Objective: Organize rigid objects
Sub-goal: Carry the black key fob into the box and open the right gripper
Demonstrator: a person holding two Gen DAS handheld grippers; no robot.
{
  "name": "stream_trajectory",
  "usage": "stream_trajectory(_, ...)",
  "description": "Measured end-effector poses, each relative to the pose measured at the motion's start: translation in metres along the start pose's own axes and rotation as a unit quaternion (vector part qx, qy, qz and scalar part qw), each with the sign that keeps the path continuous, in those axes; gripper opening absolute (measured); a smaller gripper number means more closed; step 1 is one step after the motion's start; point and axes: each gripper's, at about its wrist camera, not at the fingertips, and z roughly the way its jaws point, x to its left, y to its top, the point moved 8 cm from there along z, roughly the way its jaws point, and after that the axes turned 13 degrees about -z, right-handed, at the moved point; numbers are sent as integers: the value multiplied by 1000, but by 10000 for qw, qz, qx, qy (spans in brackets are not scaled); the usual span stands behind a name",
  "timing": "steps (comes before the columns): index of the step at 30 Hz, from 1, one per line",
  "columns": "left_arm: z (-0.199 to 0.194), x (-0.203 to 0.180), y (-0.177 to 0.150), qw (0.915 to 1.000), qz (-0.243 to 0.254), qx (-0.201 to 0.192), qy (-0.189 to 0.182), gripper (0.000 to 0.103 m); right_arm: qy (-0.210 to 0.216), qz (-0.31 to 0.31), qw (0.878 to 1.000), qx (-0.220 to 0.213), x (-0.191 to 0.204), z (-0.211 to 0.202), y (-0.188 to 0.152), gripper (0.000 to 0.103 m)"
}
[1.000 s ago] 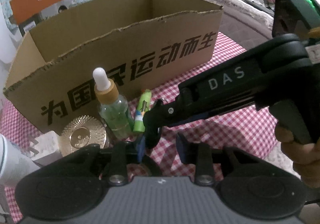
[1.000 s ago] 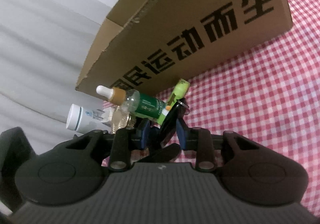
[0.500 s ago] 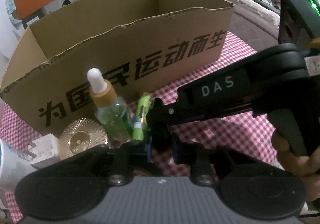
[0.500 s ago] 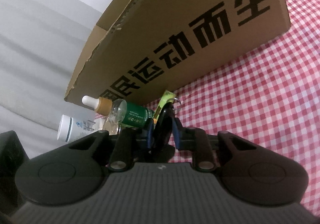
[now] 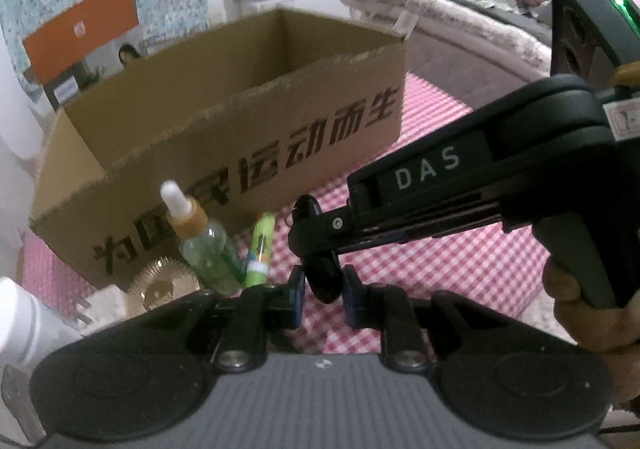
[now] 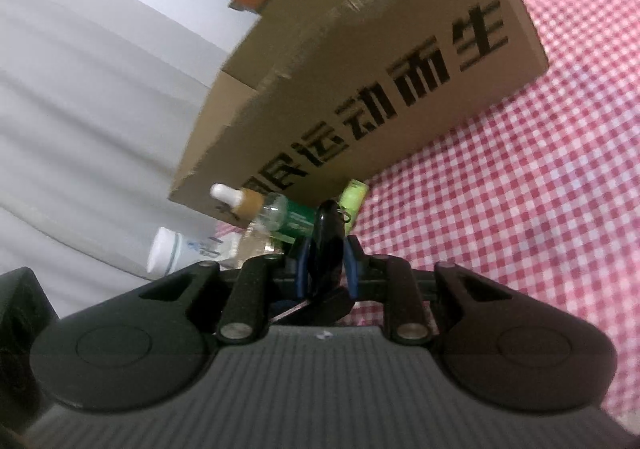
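Both the left gripper [image 5: 323, 295] and the right gripper [image 6: 325, 269] are clamped on one black key fob [image 5: 320, 281]. It hangs above the checked tablecloth [image 5: 460, 269], near the cardboard box [image 5: 240, 121].

The right gripper [image 6: 324, 265] has its blue pads closed on a small black object [image 6: 326, 245] with a thin wire ring at its top; what the thing is I cannot make out. Just beyond it a dropper bottle [image 6: 276, 215] with a white tip and a green tube [image 6: 354, 197] stand close against the cardboard box [image 6: 400, 89]. A white bottle [image 6: 168, 255] sits left of them. Red checked cloth [image 6: 520, 189] covers the table.
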Motion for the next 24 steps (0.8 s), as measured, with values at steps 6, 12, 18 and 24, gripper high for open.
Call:
stream_trajectory(6, -45, -7, 26, 9979, 158, -612, 115, 20, 153, -409, 9978, -492, 32, -37, 23, 18)
stream_trajectory(12, -78, 3, 72, 9931, 261, -1059, 438, 21, 446, -941, 9913, -804, 73, -51, 72, 18)
stream_trajectory(18, -70, 42, 120, 9956, -55, -728, 581, 21, 775, -1056, 9904, -434, 95, -20, 130, 18)
stream_trajectory(24, -21, 97, 140, 9966, -509, 94, 635, 21, 826, -623, 9935, 475, 92, 62, 173, 18)
